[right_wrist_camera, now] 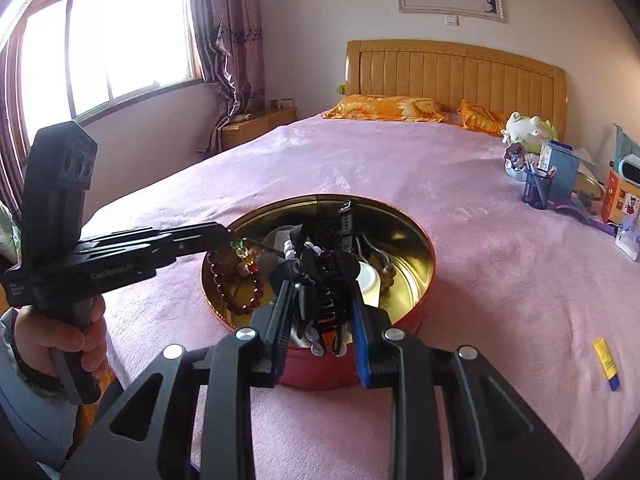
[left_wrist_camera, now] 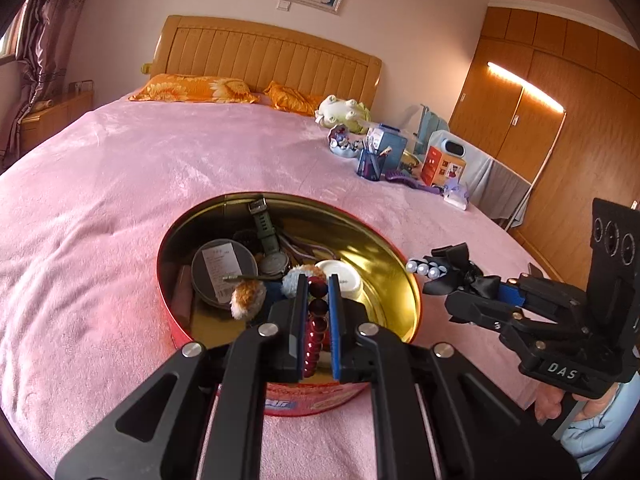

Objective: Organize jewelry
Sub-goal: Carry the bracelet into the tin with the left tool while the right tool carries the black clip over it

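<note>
A red-bead bracelet (left_wrist_camera: 316, 320) is clamped by the left gripper (left_wrist_camera: 318, 284) over the round tin (left_wrist_camera: 400, 280); at 3 o'clock, beyond its rim, a pearl-trimmed black hair claw (left_wrist_camera: 448, 270) is gripped by the right gripper (left_wrist_camera: 476, 300), with open pink bedspread (left_wrist_camera: 120, 184) all around.

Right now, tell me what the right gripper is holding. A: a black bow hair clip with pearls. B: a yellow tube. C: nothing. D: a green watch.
A: the right gripper has its jaws shut on the black bow hair clip with pearls, beside the tin.

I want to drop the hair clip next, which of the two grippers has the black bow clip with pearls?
The right gripper: it grips the black bow clip, while the left gripper holds a red bead bracelet.
</note>
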`<state>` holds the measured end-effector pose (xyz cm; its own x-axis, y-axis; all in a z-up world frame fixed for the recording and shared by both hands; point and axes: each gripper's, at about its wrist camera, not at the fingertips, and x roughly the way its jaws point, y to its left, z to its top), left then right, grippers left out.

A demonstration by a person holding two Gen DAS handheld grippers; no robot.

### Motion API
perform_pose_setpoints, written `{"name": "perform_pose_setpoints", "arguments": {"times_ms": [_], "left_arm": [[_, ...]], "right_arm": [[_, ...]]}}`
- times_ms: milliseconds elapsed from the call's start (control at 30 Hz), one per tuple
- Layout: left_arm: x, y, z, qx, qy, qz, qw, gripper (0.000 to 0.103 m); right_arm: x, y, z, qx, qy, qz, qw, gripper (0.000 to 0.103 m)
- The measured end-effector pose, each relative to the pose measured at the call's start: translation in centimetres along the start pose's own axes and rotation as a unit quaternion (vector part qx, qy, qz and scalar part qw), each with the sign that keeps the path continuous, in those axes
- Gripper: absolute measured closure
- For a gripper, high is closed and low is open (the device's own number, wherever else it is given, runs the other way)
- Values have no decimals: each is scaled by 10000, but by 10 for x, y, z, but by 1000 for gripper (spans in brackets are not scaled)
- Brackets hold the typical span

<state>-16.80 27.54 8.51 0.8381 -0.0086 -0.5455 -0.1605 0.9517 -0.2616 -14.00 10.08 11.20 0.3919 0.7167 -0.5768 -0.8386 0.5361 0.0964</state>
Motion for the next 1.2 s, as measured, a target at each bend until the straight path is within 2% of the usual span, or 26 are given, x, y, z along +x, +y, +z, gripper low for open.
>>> {"name": "perform_pose_setpoints", "arguments": {"times_ms": [200, 333, 433, 533, 700, 833, 967, 1100, 1167, 1200], "left_arm": [[35, 9, -9, -93, 524, 150, 9985, 93], [57, 7, 1, 269, 1093, 155, 9935, 93], [70, -2, 1, 839, 1709, 232, 9814, 93], [82, -7, -1, 1294, 2118, 461, 9676, 93], [99, -3, 3, 1222, 2465, 546, 9599, 93], [112, -6, 0, 1318, 2830, 577, 9483, 93], [113, -14, 2, 1531, 2994, 707, 9391, 93], [113, -16, 3, 1536, 3042, 827, 9365, 92], [112, -16, 4, 1508, 3002, 946, 9371, 81], [111, -15, 5, 1488, 2937, 1065, 9382, 63]], "right_arm": [[-10, -7, -7, 86, -36, 4, 10000, 75], [-21, -13, -11, 110, -110, -9, 9999, 75], [-29, -22, -16, 229, -204, 14, 9995, 75], [-33, -31, -21, 413, -262, 57, 9988, 75], [-39, -40, -27, 498, -321, 25, 9982, 75], [-53, -49, -33, 565, -431, -56, 9975, 75], [-63, -60, -39, 746, -519, -57, 9958, 75], [-68, -67, -43, 813, -540, -59, 9952, 75], [-69, -70, -45, 834, -550, -77, 9950, 75], [-71, -71, -45, 844, -551, -85, 9949, 75]]}}
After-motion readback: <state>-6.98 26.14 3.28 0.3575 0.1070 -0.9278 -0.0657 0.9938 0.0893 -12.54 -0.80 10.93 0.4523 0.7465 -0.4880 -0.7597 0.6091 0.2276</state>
